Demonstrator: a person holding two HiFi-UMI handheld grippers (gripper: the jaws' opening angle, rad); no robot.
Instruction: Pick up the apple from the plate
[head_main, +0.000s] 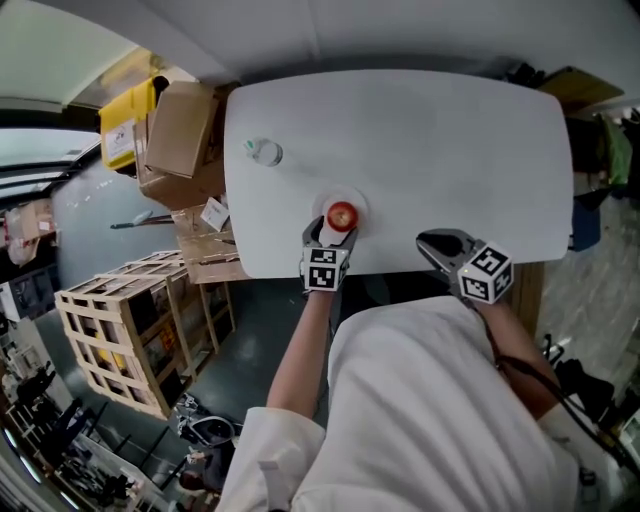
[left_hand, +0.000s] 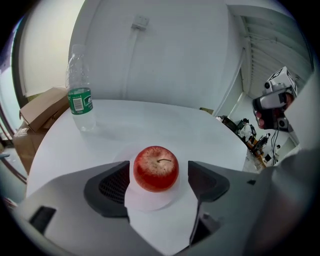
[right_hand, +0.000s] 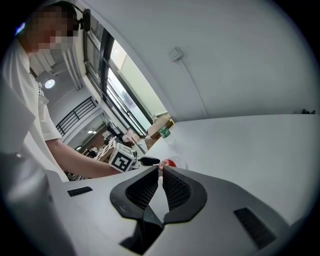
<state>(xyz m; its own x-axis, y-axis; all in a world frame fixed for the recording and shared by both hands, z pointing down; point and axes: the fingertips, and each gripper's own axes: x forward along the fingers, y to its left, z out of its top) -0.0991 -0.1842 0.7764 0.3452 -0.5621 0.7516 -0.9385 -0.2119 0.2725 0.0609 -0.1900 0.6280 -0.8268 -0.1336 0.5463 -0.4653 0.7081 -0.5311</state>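
Observation:
A red apple (head_main: 342, 214) (left_hand: 156, 168) sits on a small white plate (head_main: 361, 203) (left_hand: 150, 201) near the front edge of the white table (head_main: 430, 150). My left gripper (head_main: 332, 232) (left_hand: 156, 176) is open and straddles the apple, one pad on each side; a clear gap shows on the right side. My right gripper (head_main: 432, 243) (right_hand: 161, 172) hovers over the table's front edge to the right of the plate, with its pads together and nothing between them. From its view the apple (right_hand: 170, 163) shows small beyond the left gripper's marker cube.
A clear water bottle (head_main: 265, 152) (left_hand: 80, 100) with a green label stands at the table's far left. Cardboard boxes (head_main: 180, 140) and a wooden crate (head_main: 130, 320) stand on the floor left of the table. More clutter lies past the table's right edge.

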